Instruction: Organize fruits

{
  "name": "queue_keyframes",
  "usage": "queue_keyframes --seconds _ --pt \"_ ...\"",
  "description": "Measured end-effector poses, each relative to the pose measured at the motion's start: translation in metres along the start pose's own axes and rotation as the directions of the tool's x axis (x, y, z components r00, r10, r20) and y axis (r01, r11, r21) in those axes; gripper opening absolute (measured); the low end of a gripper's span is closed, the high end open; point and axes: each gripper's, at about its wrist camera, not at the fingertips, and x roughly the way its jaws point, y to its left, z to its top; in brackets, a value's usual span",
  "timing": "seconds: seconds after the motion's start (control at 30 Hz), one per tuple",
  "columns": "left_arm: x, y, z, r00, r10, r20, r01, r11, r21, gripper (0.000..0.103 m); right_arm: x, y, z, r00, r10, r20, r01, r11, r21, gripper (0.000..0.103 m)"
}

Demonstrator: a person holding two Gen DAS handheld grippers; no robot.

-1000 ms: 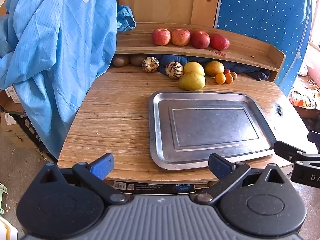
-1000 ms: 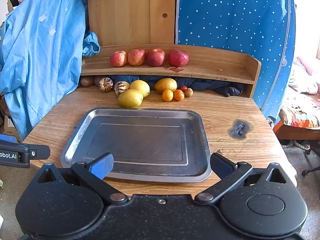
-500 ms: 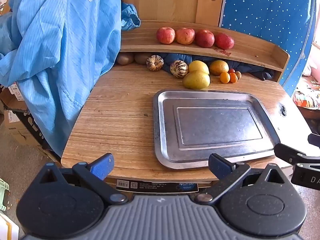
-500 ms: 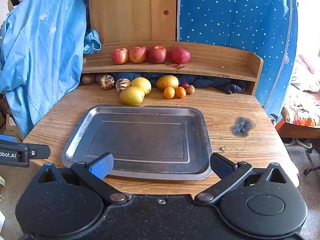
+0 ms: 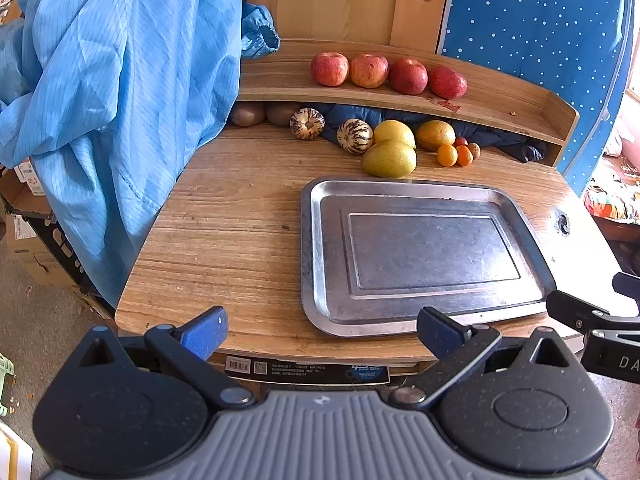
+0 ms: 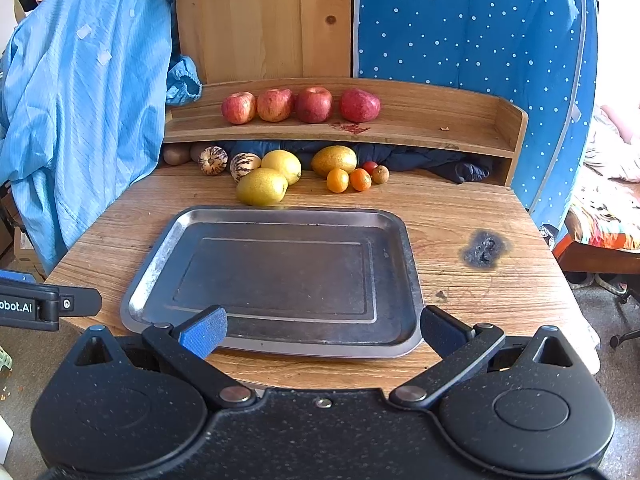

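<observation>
Tray (image 6: 276, 344), metal, rectangular: lying bare on the tabletop (image 6: 460, 216), long axis running left to right, one long rim facing the near edge. Nothing is sitting in it, so the sorting is judged not yet begun.

Fruits, loose, along the far side of the tabletop just beyond the tray: two striped melons (image 6: 213, 160), three yellow-green fruits (image 6: 262, 186), the nearest almost touching the far rim with its long axis lying left-right, two small oranges (image 6: 337, 180), a red and a brown small fruit. Four apples (image 6: 275, 105) are sitting in a row on the shelf (image 6: 440, 130) above.

Left tongs (image 5: 322, 328) and right tongs (image 6: 322, 330): both hovering at the near edge, spread wide, holding nothing.
</observation>
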Motion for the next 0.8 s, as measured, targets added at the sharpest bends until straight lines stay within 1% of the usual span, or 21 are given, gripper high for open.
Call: queue_keyframes --seconds 0.3,0.8 --pt "0.003 -0.003 0.002 1.0 0.005 -0.012 -0.005 1.0 -0.006 0.102 0.005 -0.003 0.0 1.0 0.01 -0.014 -0.01 1.0 -0.001 0.102" --pt "0.013 -0.013 0.002 0.999 0.028 -0.045 -0.028 0.999 -0.015 0.102 0.019 -0.02 0.004 0.998 0.037 -0.047 -0.038 0.999 -0.006 0.102"
